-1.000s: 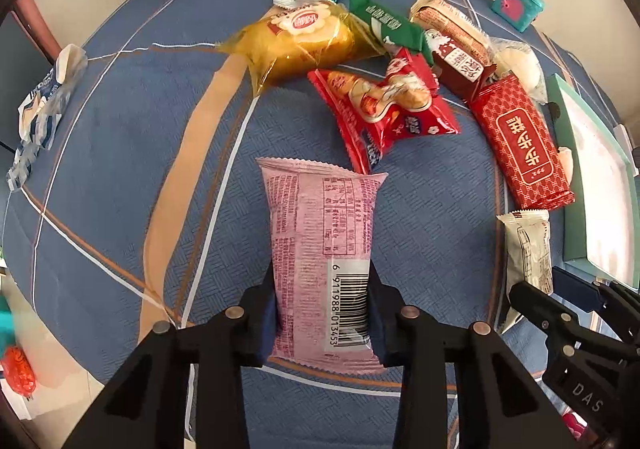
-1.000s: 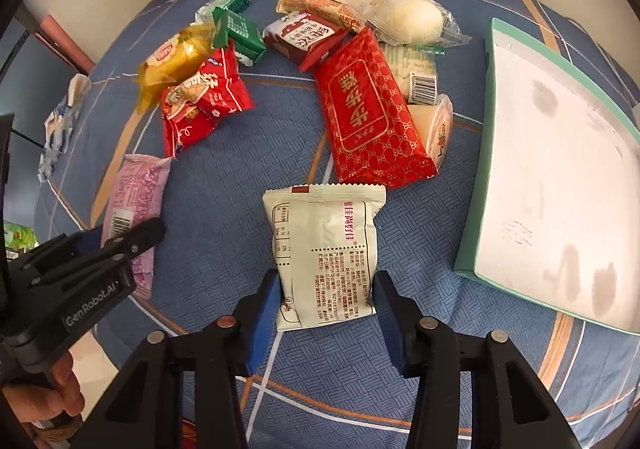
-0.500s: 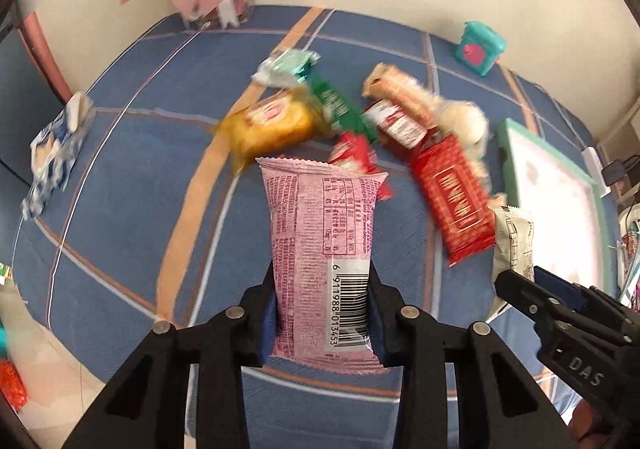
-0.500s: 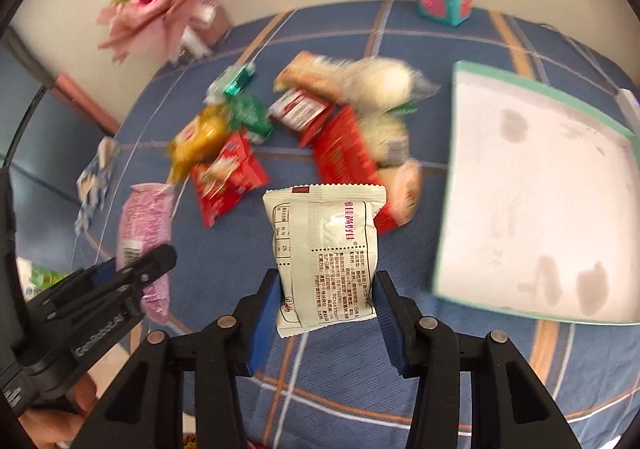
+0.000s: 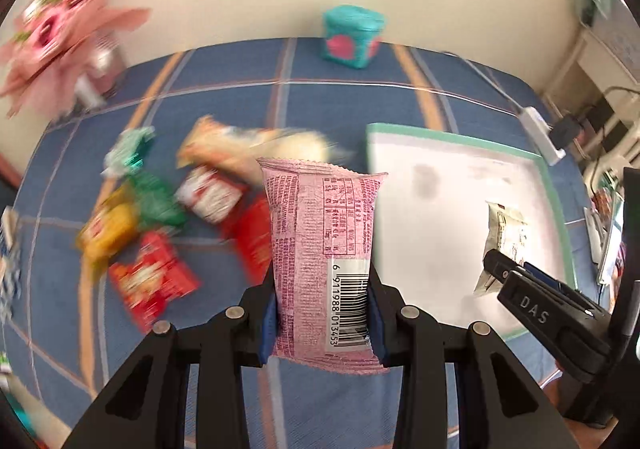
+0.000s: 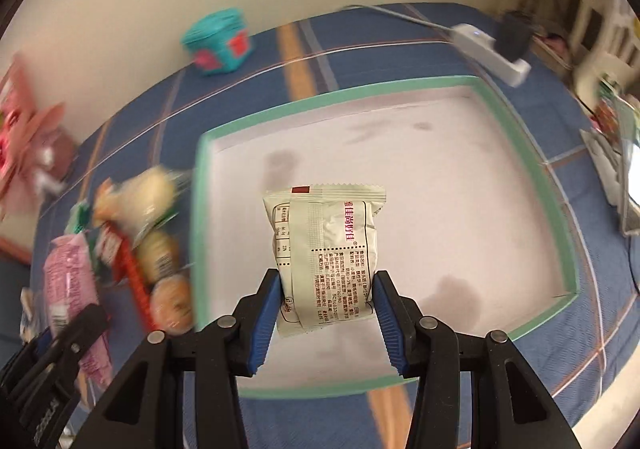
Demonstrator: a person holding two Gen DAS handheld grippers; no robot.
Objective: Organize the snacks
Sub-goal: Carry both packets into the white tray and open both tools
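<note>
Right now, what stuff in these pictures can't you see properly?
- Snack pile, left wrist view: motion blur smears the wrappers, so no labels can be read.
- Same pile, right wrist view: blurred, and the tray rim cuts off its near side.
- Pink packet: only its printed back shows; the left gripper hides its lower sides.
- White packet in the right gripper: its front faces away.
- Pink bouquet: blurred, cut by the frame edge.

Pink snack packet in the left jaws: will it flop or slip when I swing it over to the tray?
The pink snack packet probably won't flop much: it stands upright above the left gripper, clamped only at its lower end. It looks light, a small puffed pouch. The glossy film could slip, though the pads press into both sides, so a smooth carry to the tray seems safe.
</note>
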